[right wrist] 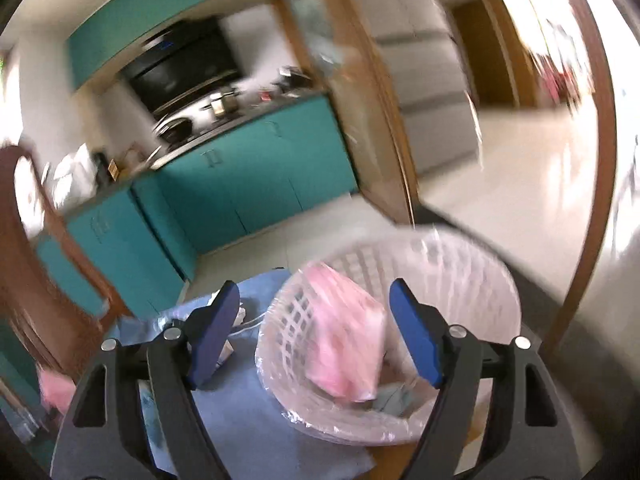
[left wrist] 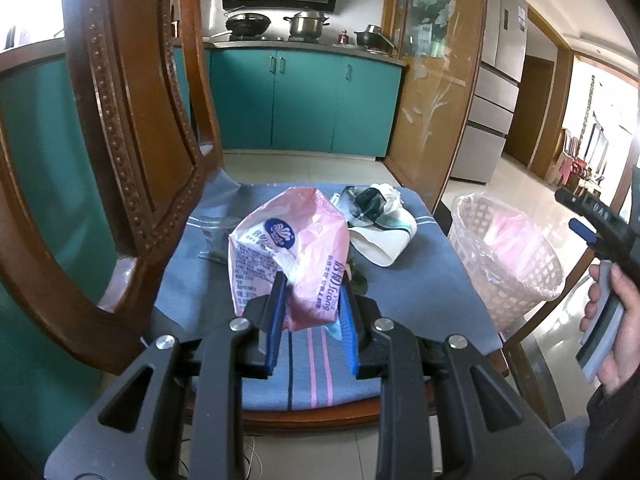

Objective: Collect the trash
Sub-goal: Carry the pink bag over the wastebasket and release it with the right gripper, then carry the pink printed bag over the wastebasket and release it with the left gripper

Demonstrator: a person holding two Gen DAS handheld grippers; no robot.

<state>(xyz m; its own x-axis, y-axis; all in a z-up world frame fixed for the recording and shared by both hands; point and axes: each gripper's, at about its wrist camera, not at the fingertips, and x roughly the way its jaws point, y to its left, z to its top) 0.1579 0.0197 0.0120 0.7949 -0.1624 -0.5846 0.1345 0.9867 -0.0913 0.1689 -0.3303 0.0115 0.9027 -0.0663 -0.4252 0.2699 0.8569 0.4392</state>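
The left claw (left wrist: 311, 312) is closed narrowly on the lower edge of a pink plastic wrapper (left wrist: 288, 248), its blue pads pressing the film from both sides above a chair seat covered with a blue striped cloth (left wrist: 432, 280). Behind the wrapper on that cloth lie a crumpled white paper cup (left wrist: 380, 240) and a wad of dark and white waste (left wrist: 370, 200). A white lattice bin (left wrist: 508, 256) with a clear liner stands just beside the chair. The right claw (right wrist: 316, 328) hangs over this bin with its jaws wide and nothing pressed between them; a pink packet (right wrist: 344, 340) lies inside the bin, though that view is blurred.
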